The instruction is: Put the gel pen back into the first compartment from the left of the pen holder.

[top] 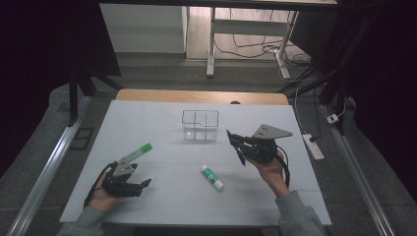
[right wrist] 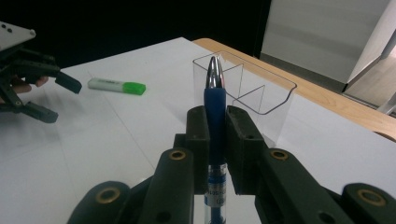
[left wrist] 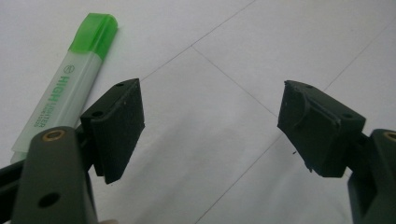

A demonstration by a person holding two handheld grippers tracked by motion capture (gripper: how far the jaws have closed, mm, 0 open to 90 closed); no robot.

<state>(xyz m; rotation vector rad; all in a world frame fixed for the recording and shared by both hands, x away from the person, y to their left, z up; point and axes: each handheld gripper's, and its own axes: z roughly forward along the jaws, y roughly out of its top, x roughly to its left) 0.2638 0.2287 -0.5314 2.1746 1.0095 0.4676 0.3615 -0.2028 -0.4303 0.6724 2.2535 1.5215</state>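
My right gripper (top: 237, 145) is held above the table's right half, shut on a blue pen (right wrist: 215, 100) with a silver tip. In the right gripper view the pen stands upright between the jaws, its tip in front of the clear divided holder (right wrist: 261, 95). That holder (top: 200, 124) stands at the table's middle back. My left gripper (top: 142, 187) rests low at the front left, open with nothing between its fingers (left wrist: 119, 126). A green highlighter (left wrist: 65, 93) lies just beyond its left jaw; it also lies flat in the high view (top: 136, 152).
A white glue stick with green print (top: 212, 177) lies on the white table sheet (top: 162, 206) at the front middle, between the two hands. The wooden table edge (top: 147, 95) runs along the back. The left gripper (right wrist: 37, 93) shows far off at the left.
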